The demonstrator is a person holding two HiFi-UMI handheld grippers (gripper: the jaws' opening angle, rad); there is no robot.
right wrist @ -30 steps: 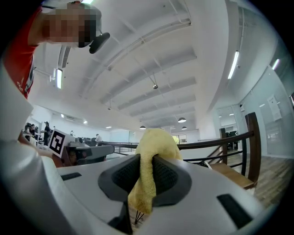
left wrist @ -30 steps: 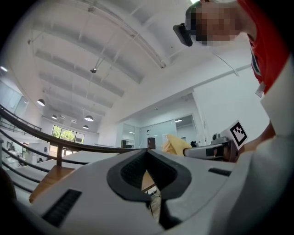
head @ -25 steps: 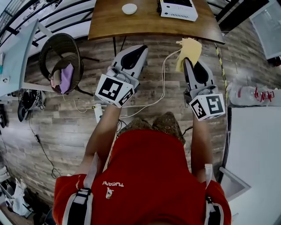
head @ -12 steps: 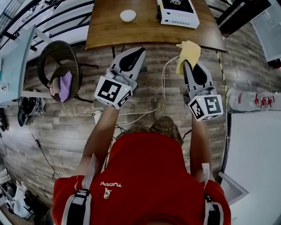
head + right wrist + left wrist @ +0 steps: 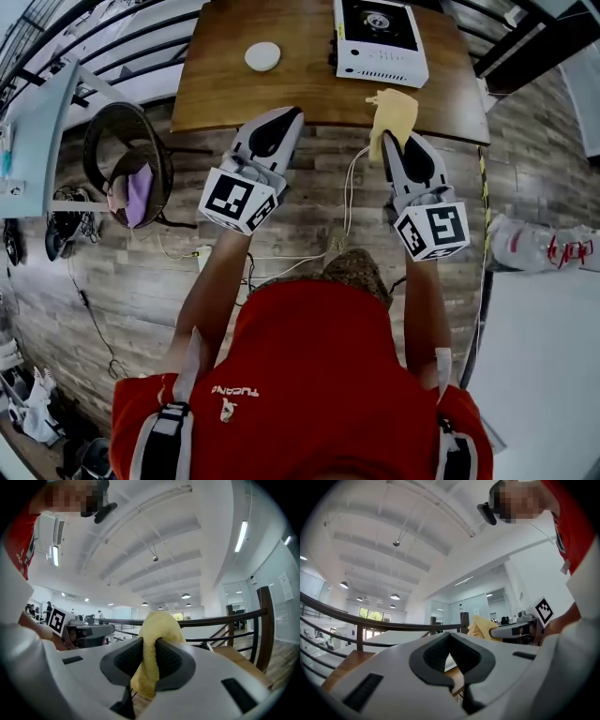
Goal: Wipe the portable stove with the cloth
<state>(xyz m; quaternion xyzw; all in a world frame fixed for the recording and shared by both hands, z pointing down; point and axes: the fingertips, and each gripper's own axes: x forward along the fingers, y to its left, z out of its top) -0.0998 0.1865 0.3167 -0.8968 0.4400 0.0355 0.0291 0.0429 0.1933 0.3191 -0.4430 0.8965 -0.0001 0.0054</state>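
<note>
Nearest camera, person's red shirt (image 5: 309,375), both forearms stretched forward over plank floor (image 5: 141,272). Left hand-held gripper (image 5: 286,114): jaws pressed together, nothing between them, tip overlapping desk (image 5: 225,94) near edge in head view. Right hand-held gripper (image 5: 387,141): jaws pinching yellow cloth (image 5: 394,111), cloth bunched above tips, also over near edge. Farther on desk: white portable stove (image 5: 380,42), just beyond cloth, apart from it; small white round dish (image 5: 262,56) well left of stove.
</note>
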